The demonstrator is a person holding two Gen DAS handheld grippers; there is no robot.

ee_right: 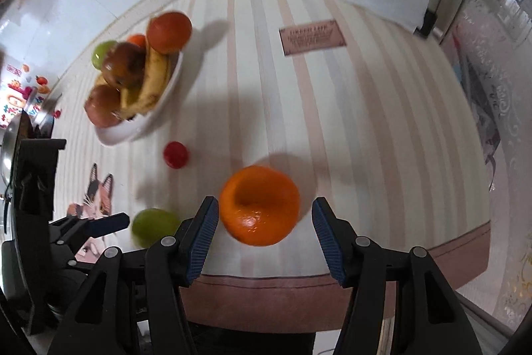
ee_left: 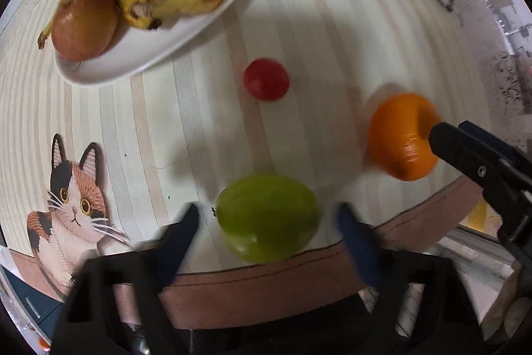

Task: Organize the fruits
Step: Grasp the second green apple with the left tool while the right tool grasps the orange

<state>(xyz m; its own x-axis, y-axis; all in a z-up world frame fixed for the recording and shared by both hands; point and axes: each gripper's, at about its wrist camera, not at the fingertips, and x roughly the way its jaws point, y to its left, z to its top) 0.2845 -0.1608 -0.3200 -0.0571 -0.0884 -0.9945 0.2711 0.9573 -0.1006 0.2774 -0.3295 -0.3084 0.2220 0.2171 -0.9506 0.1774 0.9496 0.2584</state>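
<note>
Green fruit (ee_left: 267,218) between the wide-open left gripper (ee_left: 267,222) jaws; orange (ee_right: 260,205) between the spread right gripper (ee_right: 265,233) jaws. Both round, smooth, likely slippery: grip across widest middle.

Right claw (ee_right: 264,238) is spread wide around the orange (ee_right: 260,205), pads not touching. Relative to the orange: green fruit (ee_right: 153,227) left, left claw (ee_right: 109,222) beyond; red fruit (ee_right: 175,154) upper left; plate (ee_right: 133,128) farther.
</note>
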